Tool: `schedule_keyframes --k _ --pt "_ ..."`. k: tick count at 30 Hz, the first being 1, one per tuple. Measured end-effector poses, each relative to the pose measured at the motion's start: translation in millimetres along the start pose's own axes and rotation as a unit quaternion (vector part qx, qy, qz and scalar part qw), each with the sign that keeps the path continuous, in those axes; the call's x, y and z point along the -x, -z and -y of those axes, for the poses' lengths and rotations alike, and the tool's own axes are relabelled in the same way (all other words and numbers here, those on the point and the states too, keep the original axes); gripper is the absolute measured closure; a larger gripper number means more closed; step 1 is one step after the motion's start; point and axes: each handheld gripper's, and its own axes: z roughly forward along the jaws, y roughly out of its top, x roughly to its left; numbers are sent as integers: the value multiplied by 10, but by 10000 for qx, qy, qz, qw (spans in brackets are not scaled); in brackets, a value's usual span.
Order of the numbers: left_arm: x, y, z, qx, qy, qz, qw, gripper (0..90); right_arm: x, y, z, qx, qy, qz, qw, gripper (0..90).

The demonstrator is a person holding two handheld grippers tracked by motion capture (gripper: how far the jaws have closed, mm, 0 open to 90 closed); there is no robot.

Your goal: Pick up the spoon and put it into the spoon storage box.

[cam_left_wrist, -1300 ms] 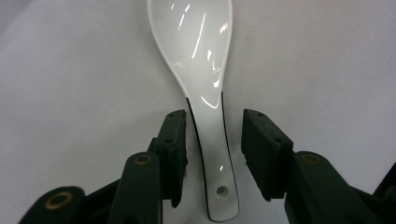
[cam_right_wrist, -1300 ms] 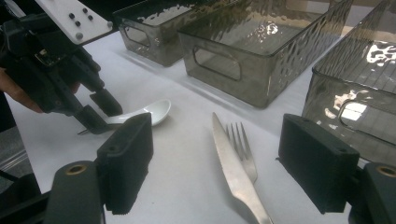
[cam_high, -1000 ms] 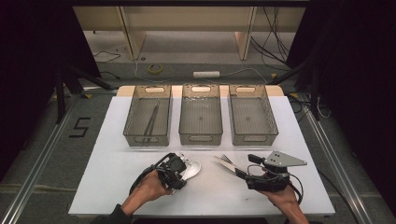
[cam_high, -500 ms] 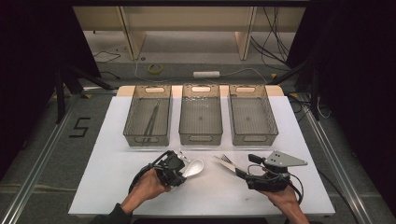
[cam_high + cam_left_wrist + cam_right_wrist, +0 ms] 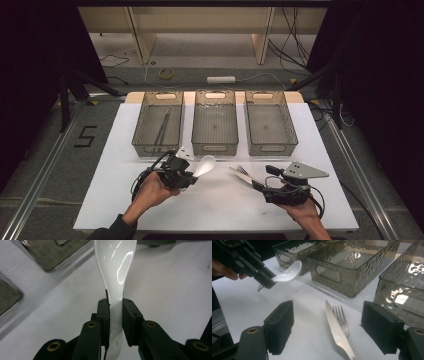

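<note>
The left gripper has its two black jaws clamped on the handle of a white spoon, having just been closing on it. In the left gripper view the spoon is glossy ceramic or hard plastic, smooth, with a deep rounded bowl that catches bright highlights; its flat handle runs down between the matte, square-edged pads, and a small round hole shows near the handle's end. From the right gripper view the spoon hangs clear above the table, bowl tilted up toward the bins.

The right gripper rests low on the white table with its jaws standing wide apart, nothing between the blocky, ribbed pads. Just ahead of them lie a dull metal knife with a tapering blade and a four-tined fork, side by side and seemingly touching.

Three smoky, translucent plastic bins with rippled walls and cut-out handles sit in a row: the left bin holds long thin dark pieces, probably chopsticks, though they are too small to tell; the middle bin and right bin stand beside it
</note>
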Motion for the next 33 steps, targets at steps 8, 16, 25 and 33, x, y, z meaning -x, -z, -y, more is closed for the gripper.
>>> schedule_keyframes --k 8,16,25,33 --pt "-71 70 -61 249 123 -6 9996 768 4 -1 2 -4 -23 7 10000 273" --pt "-155 158 -223 597 237 -15 9979 770 11 -1 6 -7 -54 19 10000 272" --pt "-295 195 -395 818 350 -106 9960 774 18 -1 8 -16 -62 15 10000 273" --pt "-448 232 -560 1062 560 -130 9927 776 23 1 12 -26 -63 23 10000 273"
